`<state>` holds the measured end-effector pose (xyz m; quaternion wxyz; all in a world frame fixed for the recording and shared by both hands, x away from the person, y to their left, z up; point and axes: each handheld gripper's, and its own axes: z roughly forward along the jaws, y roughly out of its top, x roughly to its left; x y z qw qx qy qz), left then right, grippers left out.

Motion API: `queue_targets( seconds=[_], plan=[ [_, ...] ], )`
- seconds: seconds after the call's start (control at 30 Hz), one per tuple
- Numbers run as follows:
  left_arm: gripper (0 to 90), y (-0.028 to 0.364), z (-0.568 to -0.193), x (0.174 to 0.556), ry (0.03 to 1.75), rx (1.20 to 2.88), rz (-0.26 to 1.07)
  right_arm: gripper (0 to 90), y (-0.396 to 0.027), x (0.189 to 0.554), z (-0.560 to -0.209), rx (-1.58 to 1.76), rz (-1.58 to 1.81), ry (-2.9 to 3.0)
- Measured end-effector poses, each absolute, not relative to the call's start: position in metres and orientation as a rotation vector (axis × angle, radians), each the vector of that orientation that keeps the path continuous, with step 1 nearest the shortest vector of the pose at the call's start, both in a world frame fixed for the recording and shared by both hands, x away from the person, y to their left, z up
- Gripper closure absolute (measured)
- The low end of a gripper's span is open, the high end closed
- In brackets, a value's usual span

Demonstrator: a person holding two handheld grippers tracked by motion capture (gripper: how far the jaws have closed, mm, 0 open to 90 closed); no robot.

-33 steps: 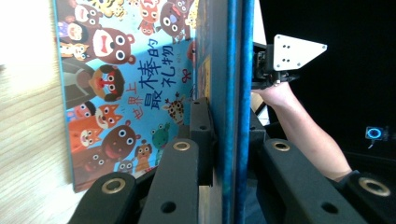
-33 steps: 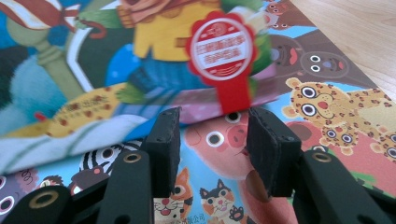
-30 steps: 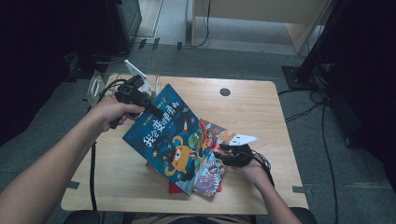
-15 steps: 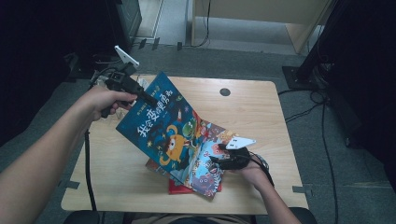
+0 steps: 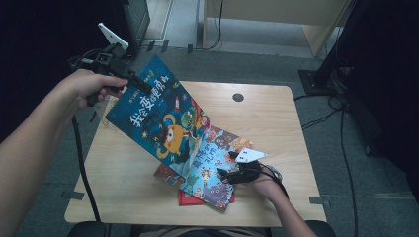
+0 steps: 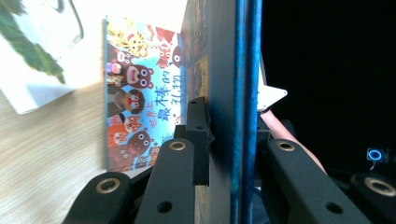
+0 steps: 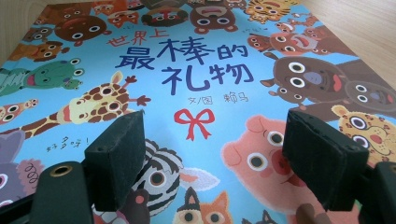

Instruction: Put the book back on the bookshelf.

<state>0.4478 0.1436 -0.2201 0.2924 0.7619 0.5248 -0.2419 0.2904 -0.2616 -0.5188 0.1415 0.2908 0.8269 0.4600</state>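
Note:
A dark blue picture book (image 5: 163, 123) hangs tilted above the wooden table (image 5: 276, 113). My left gripper (image 5: 134, 83) is shut on its upper far corner. In the left gripper view the jaws (image 6: 229, 126) clamp the book's edge (image 6: 243, 70). A light blue animal picture book (image 5: 217, 170) lies flat underneath, on top of a red book (image 5: 190, 197). My right gripper (image 5: 226, 164) rests low over the animal book's right edge. Its jaws have just been opening, and they stand wide (image 7: 215, 154) above the cover (image 7: 201, 65) with nothing between the pads.
A white container with a green leaf (image 6: 37, 70) stands at the table's left side near the lifted book. A round cable hole (image 5: 238, 97) sits at the far middle of the table. Cables (image 5: 341, 123) trail over the floor on the right.
My left gripper has lifted the dark blue book higher and toward the far left, uncovering more of the animal book. The right gripper has stayed in place by that book's right edge.

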Motion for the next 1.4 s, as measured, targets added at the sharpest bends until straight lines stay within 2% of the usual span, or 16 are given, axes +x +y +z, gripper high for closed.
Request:
queue_targets(
  seconds=[0.47,0.8,1.17,1.4],
  plan=[
    [78.9,0.195,-0.186,0.451,1.449,1.963,-0.579,22.6,-0.262,0.288,-0.519,0.842,1.333,2.382],
    [78.6,0.251,-0.166,0.448,1.505,1.872,-0.505,23.3,-0.262,0.288,-0.519,0.843,1.335,2.381],
    [78.2,0.315,-0.163,0.444,1.589,1.761,-0.454,24.0,-0.262,0.288,-0.519,0.851,1.334,2.381],
    [77.9,0.341,-0.163,0.439,1.624,1.739,-0.435,24.3,-0.262,0.288,-0.519,0.851,1.334,2.380]
  ],
)
